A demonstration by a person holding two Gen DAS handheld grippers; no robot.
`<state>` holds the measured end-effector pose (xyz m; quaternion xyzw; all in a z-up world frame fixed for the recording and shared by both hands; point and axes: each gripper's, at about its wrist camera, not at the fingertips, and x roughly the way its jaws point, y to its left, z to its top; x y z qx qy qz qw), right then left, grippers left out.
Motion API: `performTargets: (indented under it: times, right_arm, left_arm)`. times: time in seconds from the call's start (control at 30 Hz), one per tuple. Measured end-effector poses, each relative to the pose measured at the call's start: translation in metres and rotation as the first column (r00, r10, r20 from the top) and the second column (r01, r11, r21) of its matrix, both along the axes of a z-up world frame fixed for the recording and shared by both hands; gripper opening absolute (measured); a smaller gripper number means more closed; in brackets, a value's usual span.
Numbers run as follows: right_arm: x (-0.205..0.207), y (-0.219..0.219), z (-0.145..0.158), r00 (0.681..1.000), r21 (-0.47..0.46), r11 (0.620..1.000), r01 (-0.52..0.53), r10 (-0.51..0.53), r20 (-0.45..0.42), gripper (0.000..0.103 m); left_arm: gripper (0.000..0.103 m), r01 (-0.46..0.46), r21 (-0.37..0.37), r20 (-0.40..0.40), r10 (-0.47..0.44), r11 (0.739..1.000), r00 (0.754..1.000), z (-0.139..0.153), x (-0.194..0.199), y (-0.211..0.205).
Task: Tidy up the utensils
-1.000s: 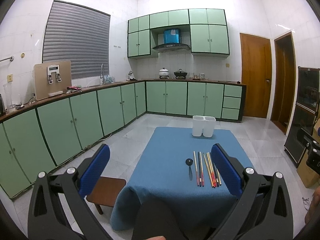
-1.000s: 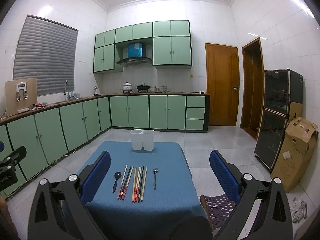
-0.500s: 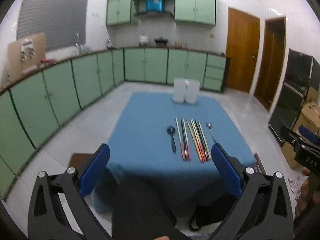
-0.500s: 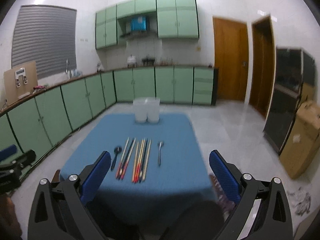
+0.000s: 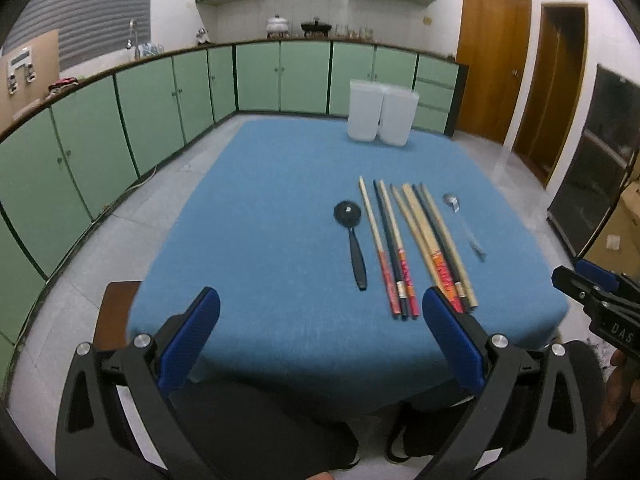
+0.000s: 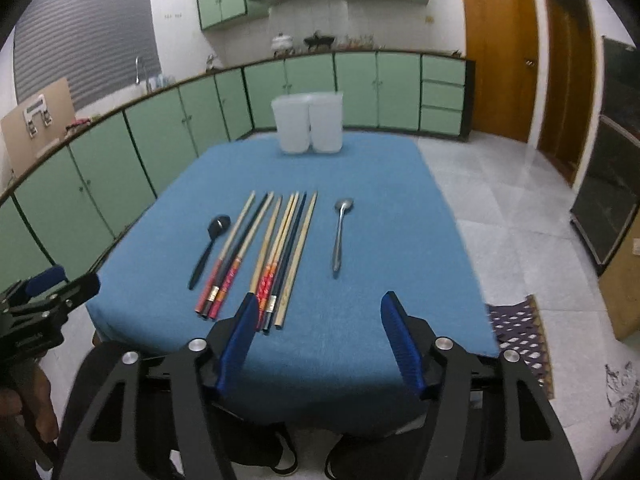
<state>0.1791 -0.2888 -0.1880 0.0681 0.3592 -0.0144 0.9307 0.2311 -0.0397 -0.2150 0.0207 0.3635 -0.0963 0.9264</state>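
Even indoor light, mild motion blur, heavy fisheye bending, dark corners.

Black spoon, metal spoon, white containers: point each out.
black spoon (image 6: 219, 224), right wrist view, on its bowl.
metal spoon (image 6: 338, 240), right wrist view, on its handle.
white containers (image 6: 295, 126), right wrist view, on the left one's front wall.

We see a matt blue cloth (image 6: 360, 184) with a slightly napped look covering the table, and on it a shiny metal spoon (image 6: 339, 236) and a black spoon (image 6: 208, 244) of glossy plastic. The chopsticks (image 6: 276, 248) look like smooth wood or bamboo, some dark-lacquered, and the two white containers (image 6: 308, 124) are translucent plastic.
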Motion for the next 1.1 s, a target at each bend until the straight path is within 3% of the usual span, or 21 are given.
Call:
performTargets:
  times: [0.17, 0.23, 0.27, 0.33, 0.6, 0.73, 0.8, 0.97, 1.1]
  right_arm:
    - [0.033, 0.002, -0.026, 0.999, -0.011, 0.999, -0.033, 0.033, -0.026, 0.061]
    - [0.044, 0.0, -0.032, 0.998, -0.004, 0.999, -0.042, 0.042, -0.043, 0.053]
    - [0.052, -0.001, -0.037, 0.997, -0.001, 0.999, -0.047, 0.047, -0.054, 0.048]
    - [0.06, -0.005, -0.043, 0.997, 0.0, 0.999, -0.044, 0.044, -0.062, 0.046]
    - [0.088, -0.017, -0.065, 0.995, 0.014, 0.999, -0.046, 0.047, -0.09, 0.031]
    - [0.095, -0.016, -0.071, 0.994, 0.0, 0.998, -0.062, 0.062, -0.088, 0.027]
    - [0.095, -0.017, -0.071, 0.994, -0.009, 0.998, -0.069, 0.068, -0.08, 0.026]
    - [0.095, -0.017, -0.074, 0.996, -0.012, 0.998, -0.063, 0.062, -0.063, 0.022]
    - [0.095, -0.019, -0.075, 0.997, -0.008, 0.998, -0.058, 0.057, -0.055, 0.012]
  left_arm:
    - [0.097, 0.024, 0.024, -0.065, -0.023, 0.999, 0.998, -0.031, 0.035, -0.018]
    - [0.082, 0.032, 0.046, -0.104, -0.027, 0.998, 0.994, -0.046, 0.05, -0.025]
    - [0.068, 0.046, 0.038, -0.136, -0.04, 0.998, 0.99, -0.055, 0.058, -0.027]
    - [0.062, 0.06, 0.013, -0.192, -0.056, 0.998, 0.98, -0.068, 0.069, -0.028]
    - [0.063, 0.078, 0.069, -0.123, -0.069, 0.995, 0.99, -0.074, 0.075, -0.042]
    - [0.047, 0.088, 0.057, -0.096, -0.082, 0.994, 0.992, -0.072, 0.073, -0.045]
    - [0.031, 0.099, 0.048, -0.09, -0.095, 0.994, 0.991, -0.07, 0.068, -0.046]
    - [0.012, 0.103, 0.005, -0.103, -0.102, 0.995, 0.989, -0.069, 0.071, -0.046]
    - [0.012, 0.095, -0.037, -0.118, -0.099, 0.995, 0.988, -0.069, 0.077, -0.044]
